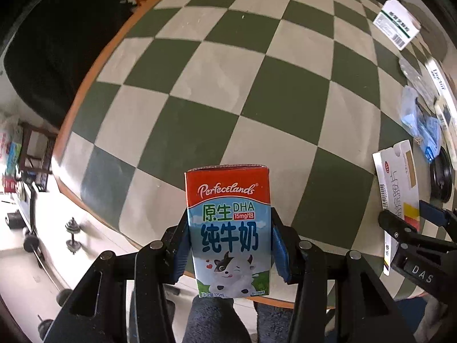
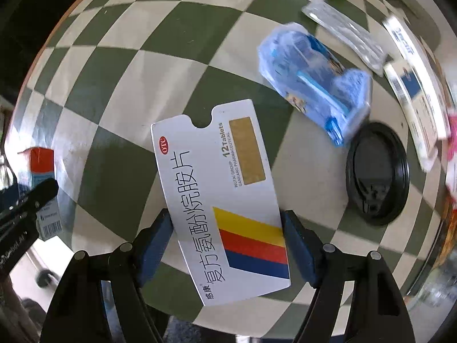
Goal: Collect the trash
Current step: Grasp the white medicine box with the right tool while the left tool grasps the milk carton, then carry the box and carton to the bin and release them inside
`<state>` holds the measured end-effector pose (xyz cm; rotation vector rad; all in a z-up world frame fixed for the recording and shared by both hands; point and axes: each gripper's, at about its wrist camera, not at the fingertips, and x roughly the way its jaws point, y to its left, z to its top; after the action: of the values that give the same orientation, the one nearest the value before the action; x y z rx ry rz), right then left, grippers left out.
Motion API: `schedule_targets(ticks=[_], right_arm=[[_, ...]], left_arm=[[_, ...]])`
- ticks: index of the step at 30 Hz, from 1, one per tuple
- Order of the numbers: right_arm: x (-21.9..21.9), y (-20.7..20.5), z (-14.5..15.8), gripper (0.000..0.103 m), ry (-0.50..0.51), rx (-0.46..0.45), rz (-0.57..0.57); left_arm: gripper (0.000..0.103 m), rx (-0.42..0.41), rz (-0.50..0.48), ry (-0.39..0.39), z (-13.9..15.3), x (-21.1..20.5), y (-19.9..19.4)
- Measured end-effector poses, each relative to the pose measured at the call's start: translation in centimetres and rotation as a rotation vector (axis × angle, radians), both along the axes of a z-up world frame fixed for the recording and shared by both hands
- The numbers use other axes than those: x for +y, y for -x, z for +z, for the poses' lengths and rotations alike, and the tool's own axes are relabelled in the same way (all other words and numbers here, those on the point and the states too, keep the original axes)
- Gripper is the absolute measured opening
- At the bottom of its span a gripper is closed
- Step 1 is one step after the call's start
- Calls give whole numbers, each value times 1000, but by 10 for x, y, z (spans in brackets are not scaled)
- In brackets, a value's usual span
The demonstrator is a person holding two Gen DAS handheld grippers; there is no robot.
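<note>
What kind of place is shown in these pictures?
Probably a room in a home: a round table with a green-and-white checked top, littered with household trash such as a black cup lid, and small dumbbells on the floor beside it.

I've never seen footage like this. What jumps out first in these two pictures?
Each gripper is clamped on a piece of packaging above a green-and-white checkered table. The left gripper holds a small red-and-blue Perfectlands milk carton upright, while the right gripper pinches a flat white medicine box with yellow, red and blue stripes. Farther right on the table lie a crumpled blue wrapper and a black cup lid.
</note>
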<state>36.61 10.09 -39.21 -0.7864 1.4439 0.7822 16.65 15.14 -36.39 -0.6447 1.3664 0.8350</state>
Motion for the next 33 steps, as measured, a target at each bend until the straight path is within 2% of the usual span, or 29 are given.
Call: schedule_targets(ticks=[5,10,13,15,19,22,24,27,31,33], right_arm=[[-46,-9,25,79,-57,-6,-79],[-84,5,59,79,-133,-24,-156],[-102,35,83,79,-177,-34,-219],[-120,80,98,79,-203,-35,-266],[-133,146,108,79,-241,-37,-349],[-141,198,92,79,-257,-15,-418],[-150,219,80,79,-255,6,-459],[-169,249,59,79,-231,45,-506],[-192,279,0,79,-158,119,-568],[-200,287,-29,79,-132,146,-592]], left_arm=[[45,-37,-37,-61,27,-7,5],[45,-110,-73,-81,55,-15,28],[45,-151,-118,-89,68,-17,50],[45,-173,-156,-92,75,-21,63],[45,-207,-236,-91,85,-29,101],[45,-205,-280,-81,81,-35,124],[45,-191,-308,-62,73,-42,139],[45,-166,-341,-21,49,-54,158],[45,-114,-337,61,-9,-64,176],[45,-91,-310,120,-52,-65,182]])
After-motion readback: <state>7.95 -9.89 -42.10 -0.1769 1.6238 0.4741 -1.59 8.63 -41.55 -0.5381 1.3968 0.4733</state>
